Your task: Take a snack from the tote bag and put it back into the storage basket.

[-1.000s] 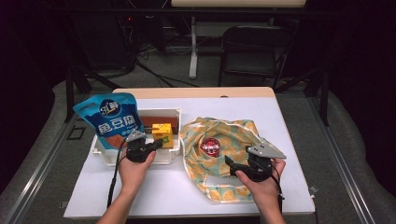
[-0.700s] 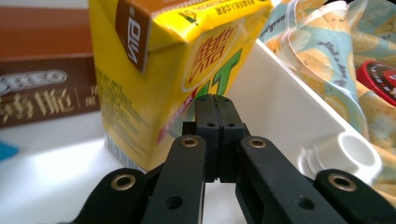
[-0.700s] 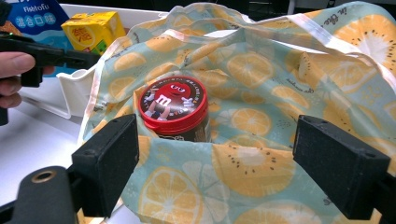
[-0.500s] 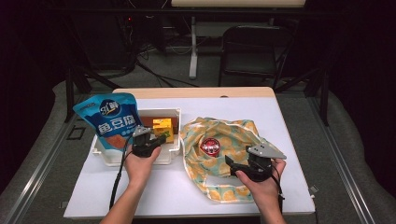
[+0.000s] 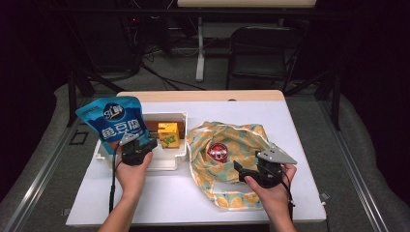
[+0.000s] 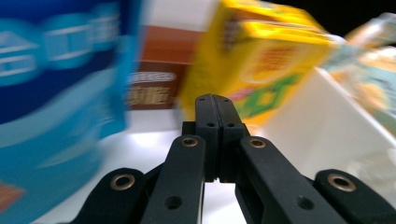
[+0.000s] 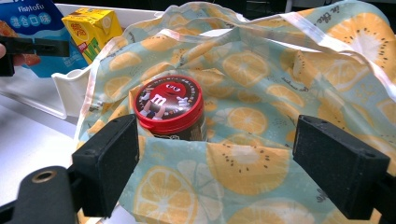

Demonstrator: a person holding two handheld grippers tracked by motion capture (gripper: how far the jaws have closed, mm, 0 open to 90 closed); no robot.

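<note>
My left gripper (image 5: 153, 143) (image 6: 213, 100) is shut with nothing between its jaws. It hovers over the front of the white tray (image 5: 167, 163), pointing at a yellow drink carton (image 5: 168, 134) (image 6: 266, 60). A blue snack pouch (image 5: 112, 123) (image 6: 51, 93) stands in the tray's left end. A brown box (image 6: 154, 79) sits behind, between pouch and carton. My right gripper (image 5: 238, 170) (image 7: 231, 172) stands open over the near part of a fruit-print cloth bag (image 5: 241, 140) (image 7: 261, 93). A red-lidded candy jar (image 5: 217, 151) (image 7: 170, 105) stands upright in the bag's mouth, ahead of the open jaws and untouched.
The tray's white wall (image 7: 70, 91) lies just left of the bag. White table (image 5: 183, 193) stretches in front of both hands. A black chair (image 5: 261, 53) and a stand's legs are on the floor beyond the table's far edge.
My left gripper has shifted a little to the left along the tray's front, nearer the blue pouch. The right hand, bag and jar have stayed put.
</note>
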